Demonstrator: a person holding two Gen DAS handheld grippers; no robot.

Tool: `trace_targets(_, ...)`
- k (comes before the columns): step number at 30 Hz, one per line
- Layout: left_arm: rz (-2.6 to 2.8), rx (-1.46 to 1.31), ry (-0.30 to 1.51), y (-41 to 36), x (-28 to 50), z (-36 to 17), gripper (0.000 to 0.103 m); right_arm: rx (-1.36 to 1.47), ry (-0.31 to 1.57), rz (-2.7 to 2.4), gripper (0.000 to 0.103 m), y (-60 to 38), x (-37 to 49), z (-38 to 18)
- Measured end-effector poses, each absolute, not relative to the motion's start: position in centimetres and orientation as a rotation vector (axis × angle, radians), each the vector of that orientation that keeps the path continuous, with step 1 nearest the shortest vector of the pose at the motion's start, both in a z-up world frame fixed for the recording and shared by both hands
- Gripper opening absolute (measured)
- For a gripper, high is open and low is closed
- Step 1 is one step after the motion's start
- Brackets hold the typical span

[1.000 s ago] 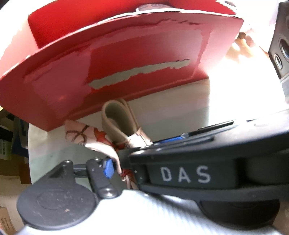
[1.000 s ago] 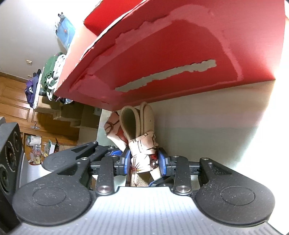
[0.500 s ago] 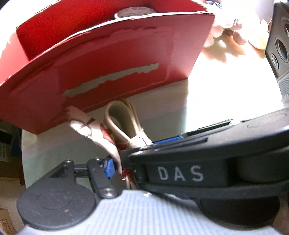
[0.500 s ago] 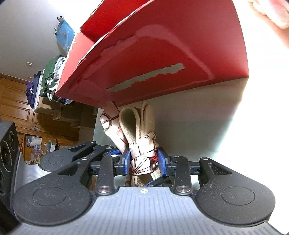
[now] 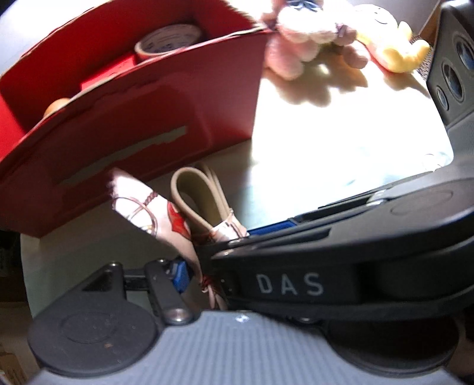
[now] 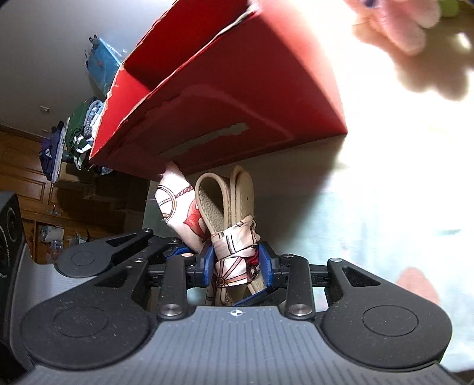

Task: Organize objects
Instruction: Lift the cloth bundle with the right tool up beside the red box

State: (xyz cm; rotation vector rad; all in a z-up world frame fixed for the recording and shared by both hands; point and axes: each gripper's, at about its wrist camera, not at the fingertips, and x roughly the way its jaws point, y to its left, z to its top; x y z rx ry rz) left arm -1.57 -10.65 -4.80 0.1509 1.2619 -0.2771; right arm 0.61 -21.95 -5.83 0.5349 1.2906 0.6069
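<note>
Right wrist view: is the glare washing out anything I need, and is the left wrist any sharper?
Right wrist: glare blows out the table on the right, and the pink plush is blurred; the strap bundle clamped in the right gripper stays sharp. Left wrist: motion blur softens the red box and tape roll; the tabletop glares there too.

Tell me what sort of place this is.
Probably a room in a home: wooden cabinets with piled clothes on top, plush toys on the table, and a red cardboard box holding household odds and ends.
</note>
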Motion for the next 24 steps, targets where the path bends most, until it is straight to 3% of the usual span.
trace_targets(8, -0.322, 0.182, 1.254, -14.3, -1.6, -4.9, 0.061, 0.580, 1.274, 0.580, 0.034, -24.3, -0.4, -5.5)
trace_targets(24, -0.463, 0.278, 1.119, -19.4, -2.3, -0.2, 0.061, 0.611, 1.149, 0.503, 0.034, -29.8, -1.9, -2.0)
